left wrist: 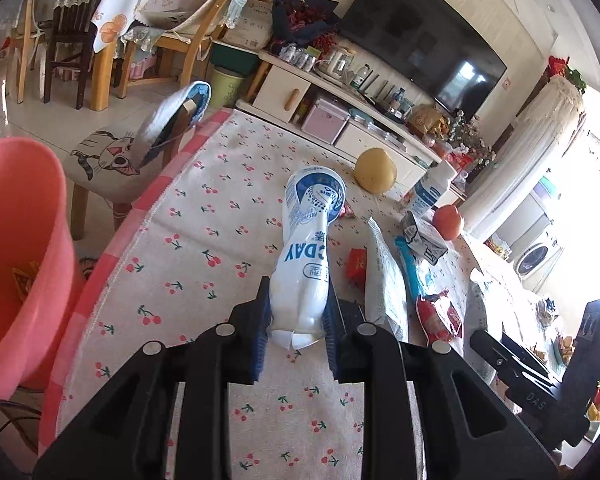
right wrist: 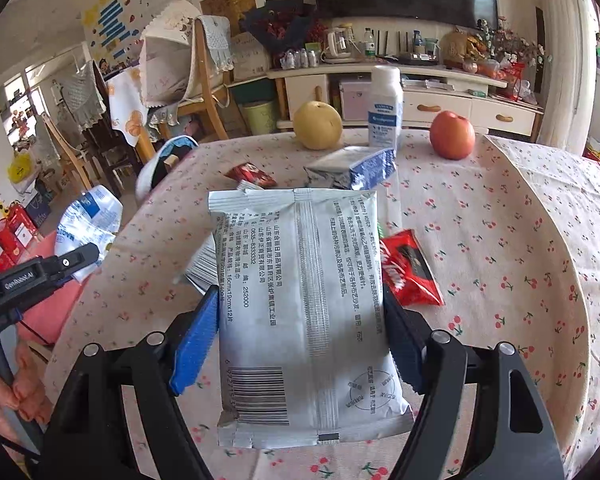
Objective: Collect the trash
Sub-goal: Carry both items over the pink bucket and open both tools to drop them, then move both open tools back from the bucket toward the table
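Crushed white bottle (left wrist: pixel 304 256) and wipes packet (right wrist: pixel 304 312), each apparently clamped between fingers.

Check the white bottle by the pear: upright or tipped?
Upright. The bottle stands on its base, cap on top, between the pear and the apple.

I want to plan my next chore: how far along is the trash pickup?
Done: one wrapper lies in the pink bin. In hand: left hand-held gripper clamps a crushed bottle; right hand-held gripper holds a wipes pack. Left: red wrappers and a flattened carton.
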